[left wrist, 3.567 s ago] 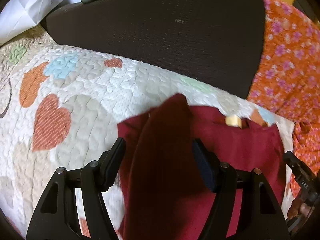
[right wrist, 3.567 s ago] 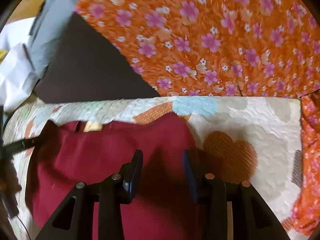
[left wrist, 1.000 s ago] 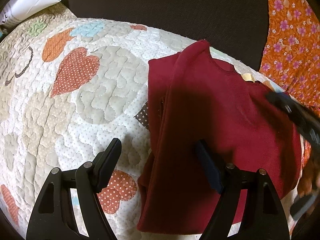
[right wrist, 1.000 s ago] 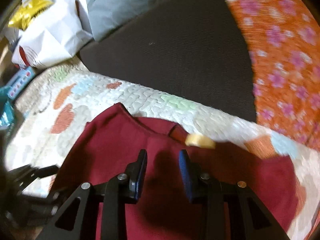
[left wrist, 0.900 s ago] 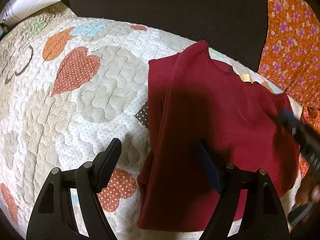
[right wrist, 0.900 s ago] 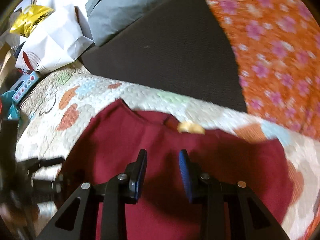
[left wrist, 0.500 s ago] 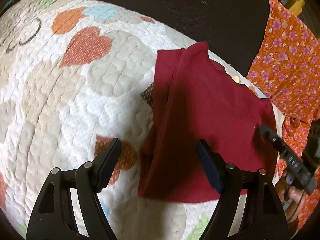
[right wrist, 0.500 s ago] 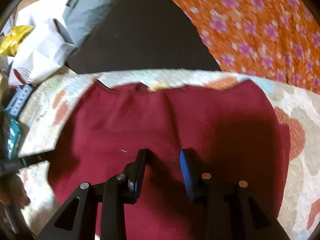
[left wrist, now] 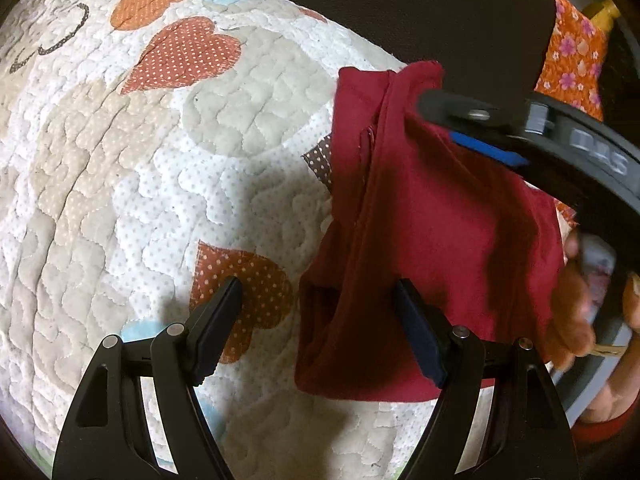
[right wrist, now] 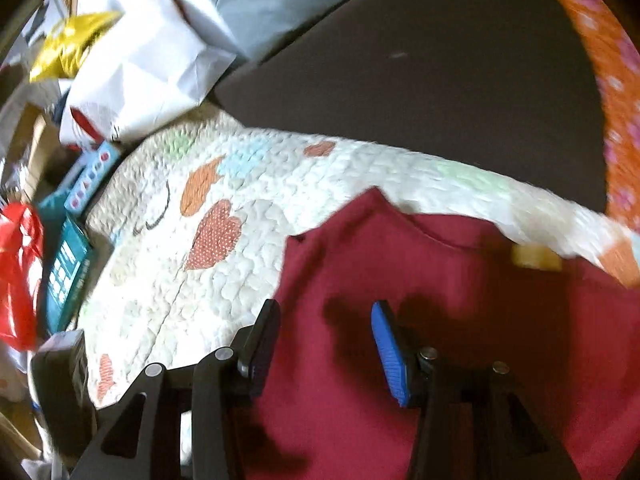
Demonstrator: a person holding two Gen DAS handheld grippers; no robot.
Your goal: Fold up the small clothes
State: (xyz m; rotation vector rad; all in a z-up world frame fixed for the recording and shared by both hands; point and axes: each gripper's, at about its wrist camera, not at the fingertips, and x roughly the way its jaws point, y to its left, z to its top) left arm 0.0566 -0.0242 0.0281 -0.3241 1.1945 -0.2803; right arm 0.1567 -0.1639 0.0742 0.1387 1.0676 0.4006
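Work surface: your quilted heart-patterned mat [left wrist: 168, 152], bare and broad to the left of the garment, bounded at its far edge by a dark brown cushion [left wrist: 460, 12] and an orange floral cloth [left wrist: 572, 56] on the right

Clutter off the mat's left edge, right wrist view: white paper bag [right wrist: 140, 68], yellow packet [right wrist: 68, 48], red bag [right wrist: 18, 272], teal boxes [right wrist: 68, 268]

Item: dark red shirt [left wrist: 432, 216], partly folded, lying on the right part of the mat with its left side doubled over lengthwise; yellow neck label [right wrist: 534, 258] at the collar near the far edge

Your left gripper [left wrist: 320, 308]: fingers spread wide, holding nothing, the left finger over bare mat, the right finger over the shirt's near left corner

Your right gripper [right wrist: 324, 340]: fingers parted and empty, above the shirt's left portion; the left finger sits at the shirt's folded edge, the blue-padded right finger [right wrist: 390, 356] over red cloth. In the left wrist view it reaches across the shirt's far right part
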